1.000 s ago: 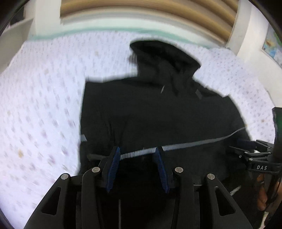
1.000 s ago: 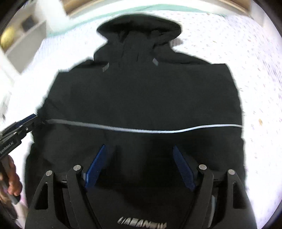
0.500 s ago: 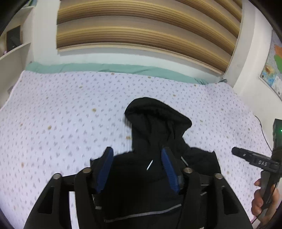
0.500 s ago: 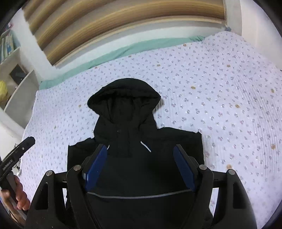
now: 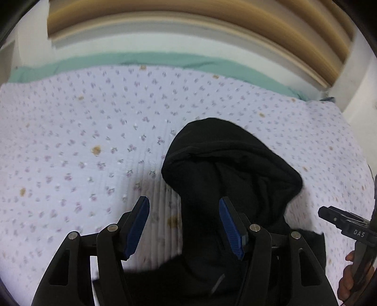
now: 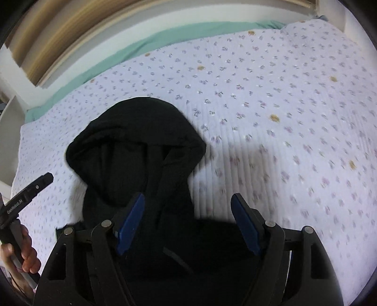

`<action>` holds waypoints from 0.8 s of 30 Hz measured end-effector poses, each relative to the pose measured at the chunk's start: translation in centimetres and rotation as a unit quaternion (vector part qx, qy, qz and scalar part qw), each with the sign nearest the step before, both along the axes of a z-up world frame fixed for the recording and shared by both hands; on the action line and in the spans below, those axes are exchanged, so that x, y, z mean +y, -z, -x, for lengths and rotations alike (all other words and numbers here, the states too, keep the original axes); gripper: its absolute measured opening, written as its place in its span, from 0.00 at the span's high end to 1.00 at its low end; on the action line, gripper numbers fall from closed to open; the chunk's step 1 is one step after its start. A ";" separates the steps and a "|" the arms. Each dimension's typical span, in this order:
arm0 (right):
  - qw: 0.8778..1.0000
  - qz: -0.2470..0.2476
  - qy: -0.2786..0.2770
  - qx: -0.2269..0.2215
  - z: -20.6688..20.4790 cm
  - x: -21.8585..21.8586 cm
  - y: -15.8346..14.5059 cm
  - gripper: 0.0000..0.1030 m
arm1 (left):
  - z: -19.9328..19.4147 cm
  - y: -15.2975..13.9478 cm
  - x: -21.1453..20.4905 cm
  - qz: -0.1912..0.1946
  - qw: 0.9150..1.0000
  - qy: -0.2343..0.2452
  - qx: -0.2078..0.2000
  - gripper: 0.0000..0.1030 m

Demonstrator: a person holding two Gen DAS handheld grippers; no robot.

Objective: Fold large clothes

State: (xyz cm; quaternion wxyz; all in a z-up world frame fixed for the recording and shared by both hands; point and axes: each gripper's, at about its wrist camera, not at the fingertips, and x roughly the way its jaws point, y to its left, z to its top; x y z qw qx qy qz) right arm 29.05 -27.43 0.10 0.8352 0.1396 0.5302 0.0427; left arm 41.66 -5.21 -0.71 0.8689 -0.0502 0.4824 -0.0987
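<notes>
While both grippers' jaws gape empty, black hoodie (image 5: 226,179) on floral bedspread (image 5: 77,131), slatted headboard (image 5: 188,18).

My left tongs (image 5: 184,227) and right tongs (image 6: 188,224) are matte black frames with silver screws and ribbed blue pads (image 5: 137,226). White lettering marks their handles; bare-skinned fingers (image 6: 28,251) show.

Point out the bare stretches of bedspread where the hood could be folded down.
Bare floral bedspread lies left of the hood, up to the green sheet. More lies right of the hood in the right view. Nearest both grippers, the black jacket crowds it.
</notes>
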 end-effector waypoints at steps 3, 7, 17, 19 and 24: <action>1.000 0.001 -0.004 0.009 -2.6 0.3 1.8 0.23 | -2.3 2.2 -0.5 -0.003 1.000 -0.002 0.014 0.39; 0.999 0.011 -0.012 0.033 -5.7 1.3 5.0 0.55 | -5.1 5.6 -1.0 -0.025 0.999 -0.009 0.045 0.39; 0.998 0.003 0.029 -0.053 -2.1 -2.7 0.7 0.94 | -3.2 2.7 5.3 0.117 0.992 -0.035 0.010 0.76; 0.998 0.019 0.024 -0.049 -2.2 -2.3 1.4 0.94 | -2.8 3.3 4.8 0.096 0.995 -0.024 0.009 0.75; 0.999 0.024 0.013 0.041 -4.9 -1.7 9.4 0.94 | -5.3 12.0 3.7 0.051 0.993 -0.015 0.105 0.71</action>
